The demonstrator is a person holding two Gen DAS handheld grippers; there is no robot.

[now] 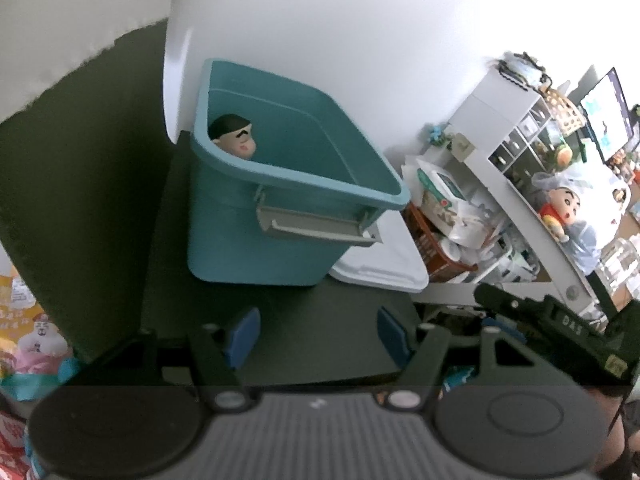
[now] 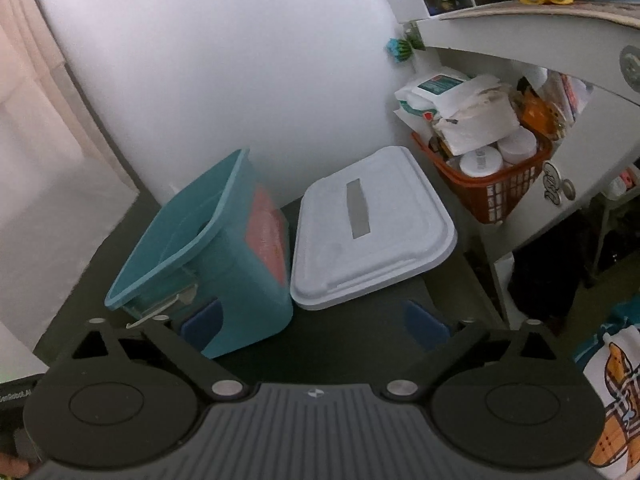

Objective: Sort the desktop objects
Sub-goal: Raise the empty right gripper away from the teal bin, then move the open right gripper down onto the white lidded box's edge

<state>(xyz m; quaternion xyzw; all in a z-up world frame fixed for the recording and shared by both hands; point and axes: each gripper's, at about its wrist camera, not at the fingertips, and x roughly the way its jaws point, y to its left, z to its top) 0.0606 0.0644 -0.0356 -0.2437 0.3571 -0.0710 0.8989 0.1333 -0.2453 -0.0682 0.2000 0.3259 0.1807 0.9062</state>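
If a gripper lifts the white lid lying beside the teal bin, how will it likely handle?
The white lid looks like thin moulded plastic: probably light and fairly stiff. Lying flat, it offers only its rim to pinch. Its smooth surface may slip.

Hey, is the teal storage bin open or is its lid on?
Open. The teal bin has no lid on; its white lid lies beside it, and a toy figure's head shows inside.

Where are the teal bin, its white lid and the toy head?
teal bin (image 1: 256, 248), left wrist view, front wall
white lid (image 2: 384, 240), right wrist view, flat top
toy head (image 1: 236, 136), left wrist view, face inside the bin
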